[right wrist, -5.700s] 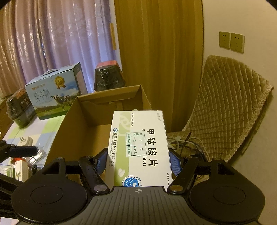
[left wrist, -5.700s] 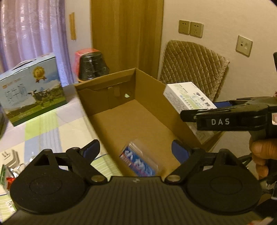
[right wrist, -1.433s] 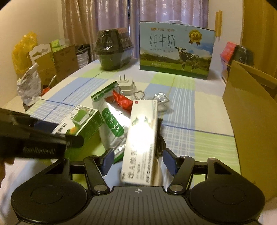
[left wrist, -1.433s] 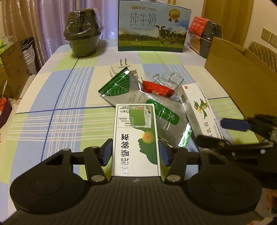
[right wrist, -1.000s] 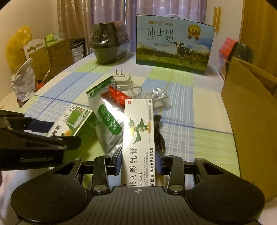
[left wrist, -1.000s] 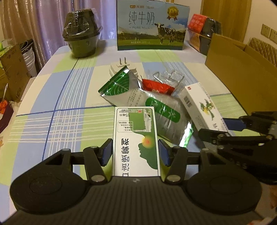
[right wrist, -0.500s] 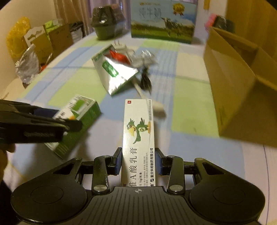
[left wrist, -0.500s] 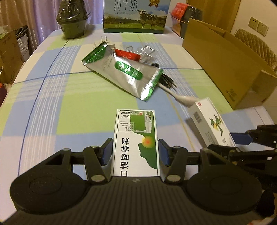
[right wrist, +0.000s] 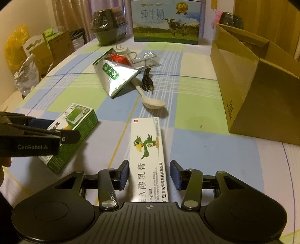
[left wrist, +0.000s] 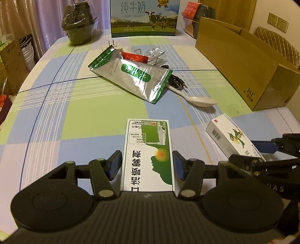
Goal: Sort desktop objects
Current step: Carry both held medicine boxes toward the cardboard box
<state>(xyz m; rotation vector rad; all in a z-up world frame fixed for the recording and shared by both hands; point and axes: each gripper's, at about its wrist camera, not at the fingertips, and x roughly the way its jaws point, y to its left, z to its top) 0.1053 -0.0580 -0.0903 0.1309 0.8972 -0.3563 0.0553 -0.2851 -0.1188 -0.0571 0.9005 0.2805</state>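
Cardboard green box (left wrist: 148,154) flat between parted left tongs (left wrist: 147,165) | slim parrot carton (right wrist: 149,155) between parted right tongs (right wrist: 149,175)

Milk carton (left wrist: 143,17): "PURE MILK"; cardboard box (left wrist: 243,62): "361°"

cardboard box (left wrist: 243,62) interior hidden, spoon (left wrist: 198,100) handle covered

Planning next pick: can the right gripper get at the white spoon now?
Probably yes. The right gripper is open astride the parrot box; the white spoon lies bare-bowled just beyond. It must clear that box first, and the handle runs under the foil pouch.
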